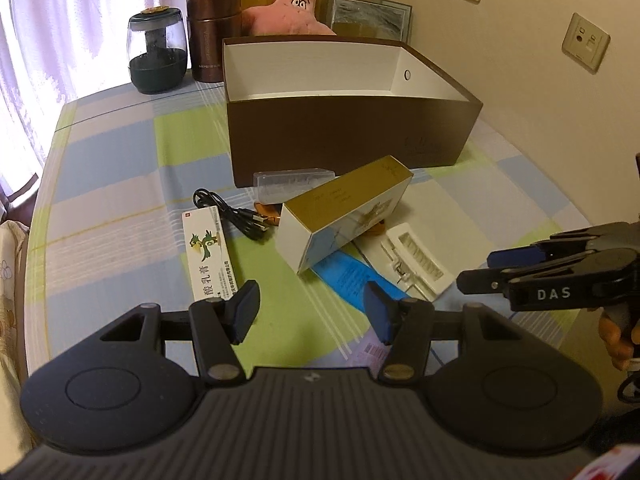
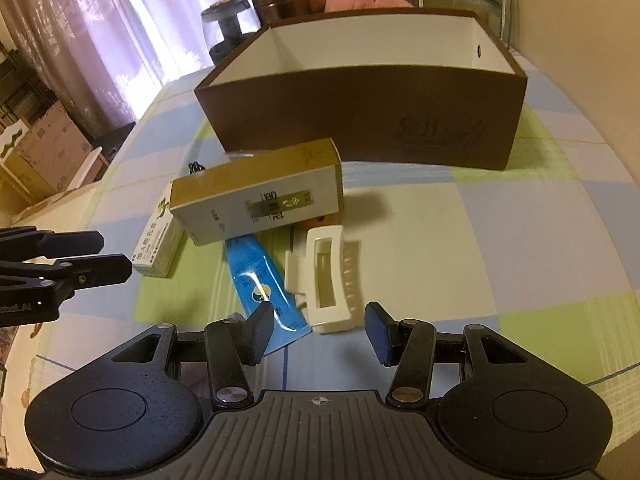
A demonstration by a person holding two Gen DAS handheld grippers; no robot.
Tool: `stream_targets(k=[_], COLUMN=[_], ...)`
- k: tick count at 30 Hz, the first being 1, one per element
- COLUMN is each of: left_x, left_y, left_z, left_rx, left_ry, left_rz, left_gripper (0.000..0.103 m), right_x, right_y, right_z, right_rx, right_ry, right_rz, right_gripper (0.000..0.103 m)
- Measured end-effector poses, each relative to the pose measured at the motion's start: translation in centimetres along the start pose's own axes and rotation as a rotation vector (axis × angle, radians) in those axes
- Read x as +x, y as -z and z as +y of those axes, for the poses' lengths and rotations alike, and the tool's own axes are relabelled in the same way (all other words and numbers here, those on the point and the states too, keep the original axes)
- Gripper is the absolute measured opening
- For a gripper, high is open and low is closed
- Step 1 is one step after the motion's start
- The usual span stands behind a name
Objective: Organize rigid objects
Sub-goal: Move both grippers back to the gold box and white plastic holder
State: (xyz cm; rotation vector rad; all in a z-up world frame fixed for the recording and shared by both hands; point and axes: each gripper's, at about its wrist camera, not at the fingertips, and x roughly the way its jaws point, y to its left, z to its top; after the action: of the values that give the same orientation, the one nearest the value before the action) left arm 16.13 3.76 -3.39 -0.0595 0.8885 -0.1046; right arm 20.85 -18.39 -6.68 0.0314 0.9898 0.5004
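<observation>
An open brown box [image 1: 348,140] [image 2: 360,120] with a white inside stands at the back of the checked tablecloth. In front of it lie a gold-and-white carton [image 1: 344,212] [image 2: 256,192], a white-and-green medicine box [image 1: 208,256] [image 2: 158,248], a black USB cable [image 1: 232,212], a clear plastic case [image 1: 292,184], a blue tube [image 1: 352,276] [image 2: 256,280] and a white hair claw clip [image 1: 416,264] [image 2: 328,276]. My left gripper [image 1: 311,314] [image 2: 114,254] hovers open near the medicine box, holding nothing. My right gripper [image 2: 320,332] [image 1: 476,270] is open just short of the clip.
Behind the box stand a glass jar [image 1: 158,56], a brown thermos [image 1: 214,32], a pink starfish plush [image 1: 292,8] and a framed picture [image 1: 368,16]. The wall with sockets [image 1: 586,42] is on the right, curtains on the left. Cardboard boxes [image 2: 52,144] sit on the floor beyond the table's left edge.
</observation>
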Motion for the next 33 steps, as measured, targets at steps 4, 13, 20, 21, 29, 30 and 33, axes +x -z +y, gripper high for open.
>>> stream_targets(k=[4,13,20,21,29,30,33], left_x=[0.2,1.3,2.5,2.6,3.8,3.8,4.1], left_y=[0.2,0.1,-0.3,-0.4,-1.4,-1.5,-1.9], left_z=[0.1,0.1,0.1,0.1,0.2,0.2,0.1], left_rx=[-0.003,-0.003,0.008,0.011,0.043,0.047,0.066], left_ry=[-0.001,0.003,0.008,0.008,0.003,0.003,0.0], left_rz=[0.008,0.018,0.029,0.029,0.024,0.022,0.015], left_gripper=[0.053,0.053,0.053,0.053,0.055,0.057,0.059], right_x=[0.8,2.6,4.2,4.4,6.3,6.6,7.2], right_y=[0.1,-0.2,-0.7,-0.8,-1.6,-1.7,-2.0], right_z=[0.3,0.3,0.5,0.6,0.9,0.9,0.9], right_rx=[-0.013,-0.031,-0.072,-0.077,-0.107,-0.107,-0.112], right_ry=[0.001,0.014,0.016,0.017,0.023,0.023,0.022], right_rz=[0.013,0.035,0.044,0.046,0.059,0.062,0.064], right_gripper=[0.047,0.049,0.049,0.049,0.049,0.049,0.049])
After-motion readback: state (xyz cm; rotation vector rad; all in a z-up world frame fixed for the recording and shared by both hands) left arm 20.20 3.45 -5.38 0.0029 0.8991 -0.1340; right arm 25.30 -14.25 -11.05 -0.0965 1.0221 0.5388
